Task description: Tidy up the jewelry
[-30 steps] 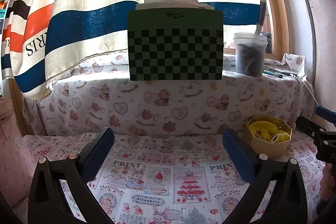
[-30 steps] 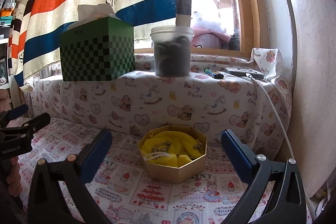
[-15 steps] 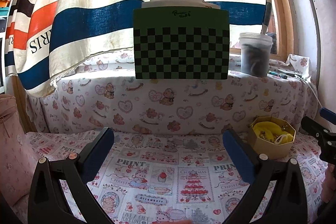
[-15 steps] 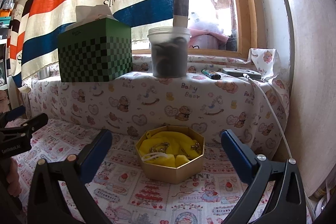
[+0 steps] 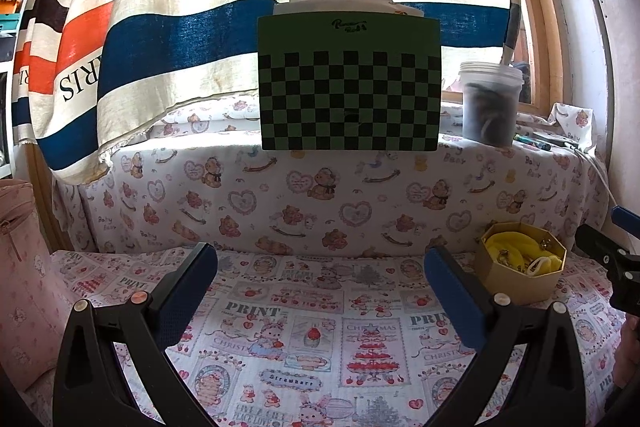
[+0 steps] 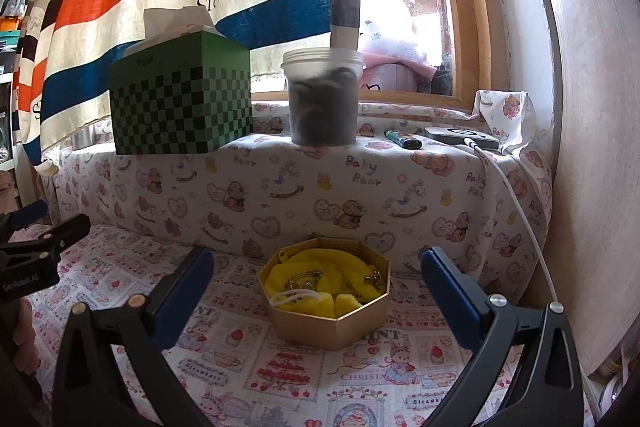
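A gold octagonal jewelry box (image 6: 327,323) sits on the printed cloth, lined with yellow fabric (image 6: 316,275) that holds metal jewelry pieces (image 6: 301,281) and a white cord. My right gripper (image 6: 316,287) is open, its blue pads on either side of the box and a little short of it. In the left wrist view the same box (image 5: 520,277) lies far right. My left gripper (image 5: 320,287) is open over bare printed cloth with nothing between its fingers. Each gripper shows at the edge of the other's view.
A raised ledge covered in bear-print cloth (image 6: 320,183) runs behind the box. On it stand a green checkered tissue box (image 5: 349,83), a plastic tub (image 6: 323,97), a lighter (image 6: 403,139) and a flat device with a white cable (image 6: 516,199). A wall (image 6: 592,147) closes the right side.
The left wrist view has swung to the left, so the tissue box and jewelry box sit further right in it. The right gripper has edged closer to the jewelry box. Both stay open.
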`<state>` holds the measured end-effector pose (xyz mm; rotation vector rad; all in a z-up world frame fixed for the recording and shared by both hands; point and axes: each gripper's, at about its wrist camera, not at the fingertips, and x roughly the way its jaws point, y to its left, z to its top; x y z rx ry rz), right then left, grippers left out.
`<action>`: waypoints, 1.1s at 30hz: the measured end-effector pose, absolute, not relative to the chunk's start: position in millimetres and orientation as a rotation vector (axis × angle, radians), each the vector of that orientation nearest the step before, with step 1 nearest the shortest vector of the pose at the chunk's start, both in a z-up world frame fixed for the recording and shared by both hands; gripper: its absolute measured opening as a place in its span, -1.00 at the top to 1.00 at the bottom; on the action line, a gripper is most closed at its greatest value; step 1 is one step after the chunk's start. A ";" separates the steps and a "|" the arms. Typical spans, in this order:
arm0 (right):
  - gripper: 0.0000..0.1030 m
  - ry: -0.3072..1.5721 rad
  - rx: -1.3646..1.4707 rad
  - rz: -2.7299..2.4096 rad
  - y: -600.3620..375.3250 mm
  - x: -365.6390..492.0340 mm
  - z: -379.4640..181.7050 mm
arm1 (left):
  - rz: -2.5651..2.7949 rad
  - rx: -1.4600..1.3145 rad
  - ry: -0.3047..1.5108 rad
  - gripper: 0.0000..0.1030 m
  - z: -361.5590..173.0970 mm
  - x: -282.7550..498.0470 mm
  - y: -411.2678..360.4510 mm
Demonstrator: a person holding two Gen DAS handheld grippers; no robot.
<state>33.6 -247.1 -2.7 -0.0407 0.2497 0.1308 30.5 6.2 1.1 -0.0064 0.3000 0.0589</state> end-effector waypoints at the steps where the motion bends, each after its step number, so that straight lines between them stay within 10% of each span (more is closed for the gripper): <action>1: -1.00 0.250 -0.041 0.130 -247.3 33.7 -2.9 | 0.059 -0.005 0.299 -0.99 1.2 30.0 6.1; 33: -1.00 0.249 -0.045 0.120 -247.7 34.4 -3.9 | 0.054 -0.010 0.295 -0.99 0.6 28.1 4.1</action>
